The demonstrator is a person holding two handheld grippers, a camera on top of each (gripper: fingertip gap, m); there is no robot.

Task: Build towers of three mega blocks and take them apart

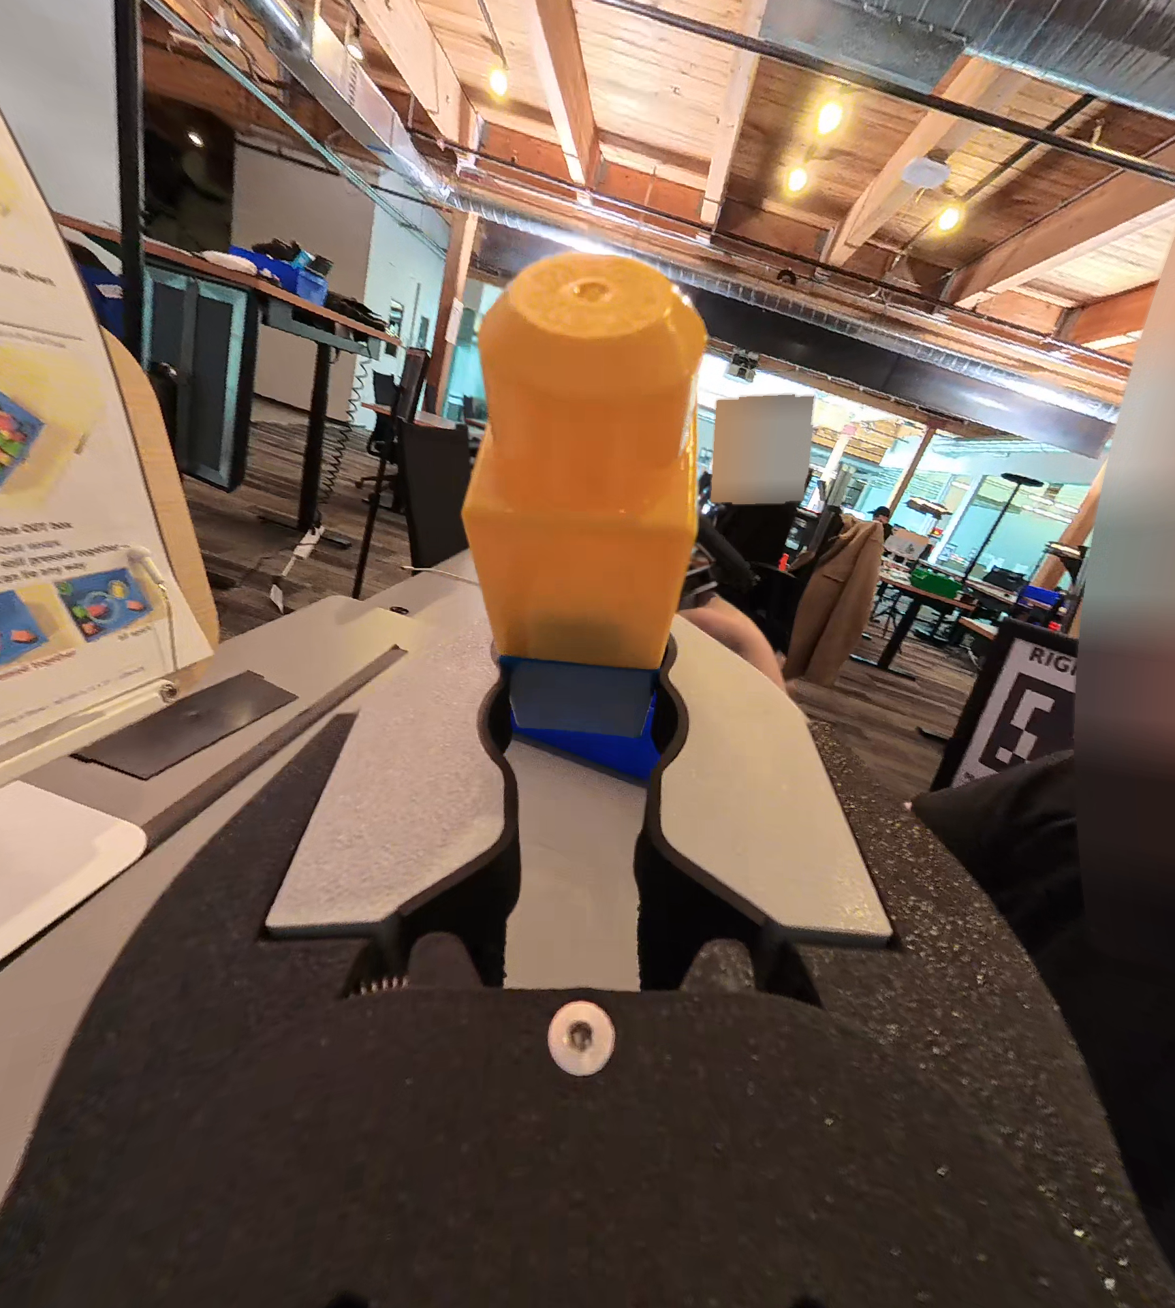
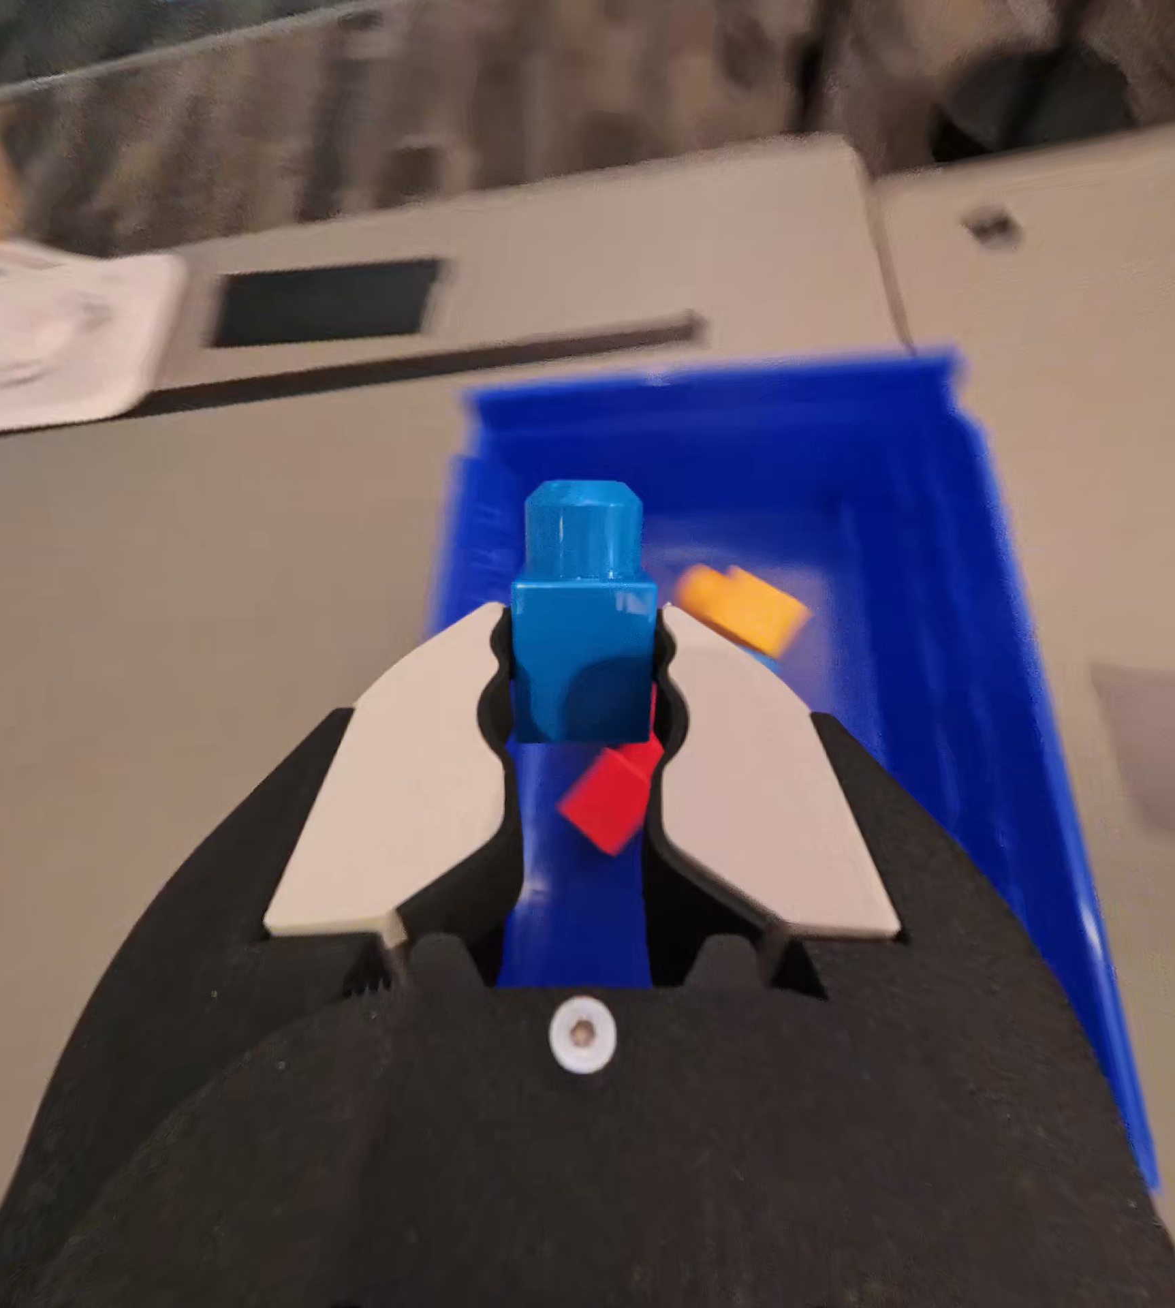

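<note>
Between our left gripper's [image 1: 581, 679] closed fingers we pinch an orange block [image 1: 581, 481], raised above the grey table [image 1: 329, 637]. Our right gripper [image 2: 583, 672] clamps a blue block [image 2: 583, 637] over the blue bin [image 2: 924, 566], where orange [image 2: 743, 609] and red blocks [image 2: 609, 800] lie.

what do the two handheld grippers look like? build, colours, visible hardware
Both match. The left gripper and right gripper have a black, grainy-textured body, with two light grey curved fingers edged with wavy black pads. A white washer with a screw sits centred on the body behind the fingers. No cables show. A dark sleeve appears beside the left one.
</note>
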